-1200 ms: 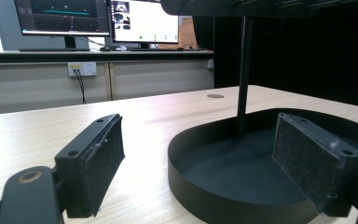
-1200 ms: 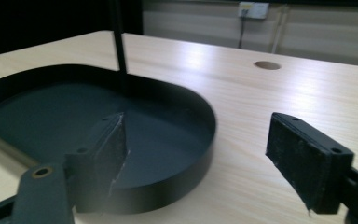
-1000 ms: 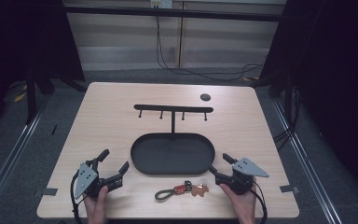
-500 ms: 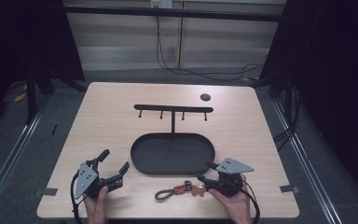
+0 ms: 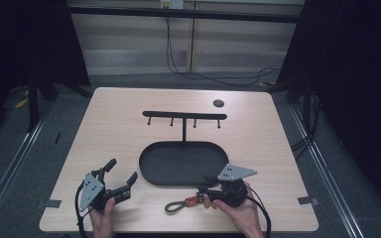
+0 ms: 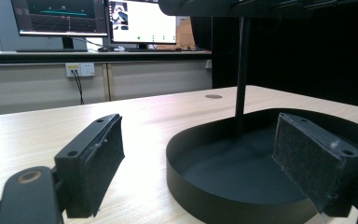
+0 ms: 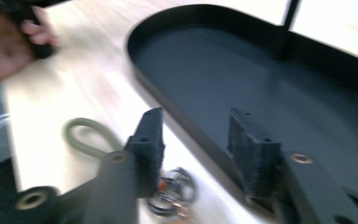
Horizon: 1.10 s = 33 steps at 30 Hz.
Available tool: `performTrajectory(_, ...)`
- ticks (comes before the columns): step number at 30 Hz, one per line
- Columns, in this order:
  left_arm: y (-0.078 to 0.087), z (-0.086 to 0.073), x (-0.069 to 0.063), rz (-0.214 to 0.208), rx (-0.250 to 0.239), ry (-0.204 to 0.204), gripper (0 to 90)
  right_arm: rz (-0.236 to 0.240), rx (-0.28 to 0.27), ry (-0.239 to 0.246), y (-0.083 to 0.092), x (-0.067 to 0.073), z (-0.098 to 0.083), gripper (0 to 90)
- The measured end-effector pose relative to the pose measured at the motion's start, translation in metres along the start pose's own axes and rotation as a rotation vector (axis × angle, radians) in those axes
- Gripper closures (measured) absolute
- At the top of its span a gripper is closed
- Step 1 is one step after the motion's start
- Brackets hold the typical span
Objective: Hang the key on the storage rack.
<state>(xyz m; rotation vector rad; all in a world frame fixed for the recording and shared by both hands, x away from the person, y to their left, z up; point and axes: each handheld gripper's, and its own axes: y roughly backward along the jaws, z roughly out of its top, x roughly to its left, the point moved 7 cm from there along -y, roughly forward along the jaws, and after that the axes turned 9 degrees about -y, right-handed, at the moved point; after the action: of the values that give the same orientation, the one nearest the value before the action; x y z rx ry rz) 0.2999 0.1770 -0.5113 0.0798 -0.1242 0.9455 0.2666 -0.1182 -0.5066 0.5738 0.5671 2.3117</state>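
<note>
On my feed, item one: the light wooden table [image 5: 124,139], largest piece, carrying everything else. Item two: the black oval tray [image 5: 183,163], at the table's middle near my edge, with a thin post rising from its far rim to a black hook bar [image 5: 184,115] with four small pegs. Item three: my left gripper [image 5: 114,178], held low over the table left of the tray, jaws standing wide apart with nothing between them; in the left gripper view its pads frame the tray's near wall. Item four: my right gripper [image 5: 206,186], at the tray's near right edge, jaws narrowed partway and just now closing, nothing between the pads; in the right gripper view they point over the tray's rim. Item five: the keyring with green loop [image 5: 181,204], lying flat on the table just in front of the tray, beside and slightly under the right gripper's jaws, not gripped. Item six: a small dark round disc [image 5: 218,103], near the far edge.
</note>
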Motion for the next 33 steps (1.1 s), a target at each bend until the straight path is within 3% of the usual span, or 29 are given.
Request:
performTrajectory(2, 0.000, 0.000, 0.000, -0.001, 0.001, -0.002, 15.9, 0.041, 0.035, 0.009, -0.004, 0.006, 0.002, 62.3)
performTrajectory(6, 0.000, 0.000, 0.000, 0.000, 0.001, 0.000, 15.9, 0.078, 0.098, 0.037, -0.011, 0.013, 0.003, 65.6)
performTrajectory(7, 0.000, 0.000, 0.000, 0.000, 0.002, 0.000, 15.9, 0.108, 0.138, 0.038, -0.015, 0.015, 0.002, 68.3)
performTrajectory(9, 0.000, 0.000, 0.000, -0.002, 0.001, -0.003, 15.9, 0.120, 0.159, 0.036, -0.016, 0.017, 0.001, 68.2)
performTrajectory(11, 0.000, 0.000, 0.000, -0.004, 0.004, -0.005, 15.9, 0.163, 0.230, 0.038, -0.021, 0.022, 0.000, 66.6)
performTrajectory(18, 0.000, 0.000, 0.001, -0.004, 0.007, -0.006, 15.9, 0.184, 0.322, 0.083, -0.032, 0.031, 0.002, 68.0)
performTrajectory(24, 0.000, 0.000, 0.001, -0.004, 0.009, -0.007, 15.9, 0.209, 0.395, 0.127, -0.043, 0.034, 0.000, 76.8)
performTrajectory(25, 0.000, 0.000, 0.001, -0.003, 0.009, -0.007, 15.9, 0.224, 0.430, 0.134, -0.045, 0.037, 0.000, 75.7)
performTrajectory(30, 0.000, 0.000, 0.001, -0.004, 0.008, -0.007, 15.9, 0.216, 0.495, 0.146, -0.049, 0.043, 0.002, 77.4)
performTrajectory(32, 0.000, 0.000, 0.001, -0.004, 0.008, -0.008, 15.9, 0.206, 0.519, 0.173, -0.053, 0.044, 0.002, 78.0)
performTrajectory(33, 0.000, 0.000, 0.001, -0.003, 0.008, -0.009, 15.9, 0.201, 0.556, 0.180, -0.057, 0.044, 0.000, 77.8)
